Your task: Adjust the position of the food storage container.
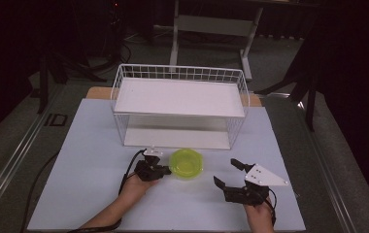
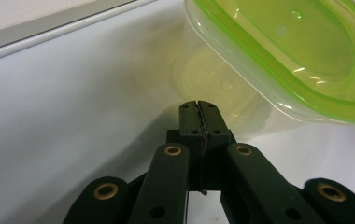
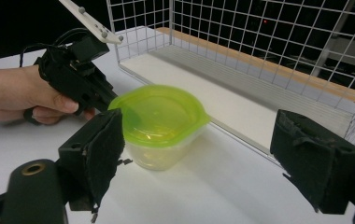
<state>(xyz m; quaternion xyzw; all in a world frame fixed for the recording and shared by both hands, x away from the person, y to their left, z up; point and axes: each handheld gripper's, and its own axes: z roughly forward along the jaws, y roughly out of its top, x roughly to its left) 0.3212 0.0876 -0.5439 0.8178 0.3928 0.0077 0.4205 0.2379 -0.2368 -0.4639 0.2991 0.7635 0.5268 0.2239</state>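
Two hand-held black two-jaw grippers work at the near edge of a pale blue-white table (image 1: 90,160), each gripped by a bare hand coming in from the bottom of the high view. At about five o'clock from the table's middle, the right gripper (image 1: 230,172) carries a grey three-cornered plate on top, and its padded jaws stand wide apart with nothing between them; in the right gripper view the two pads frame the container from either side without touching it. At about seven o'clock, the left gripper (image 1: 165,167) has its jaws pressed together, empty, their tips just beside the container's clear wall below the lid. Between the two grippers, nearer the left one, a round translucent plastic container with a lime-green lid (image 1: 186,164) stands upright on the table. Farther off, toward twelve o'clock, a white wire basket rack with two flat white shelves (image 1: 180,104) stands on the table, its open front facing the container. Beyond it lies grey floor (image 1: 279,63) and the legs of a white stand (image 1: 175,41).
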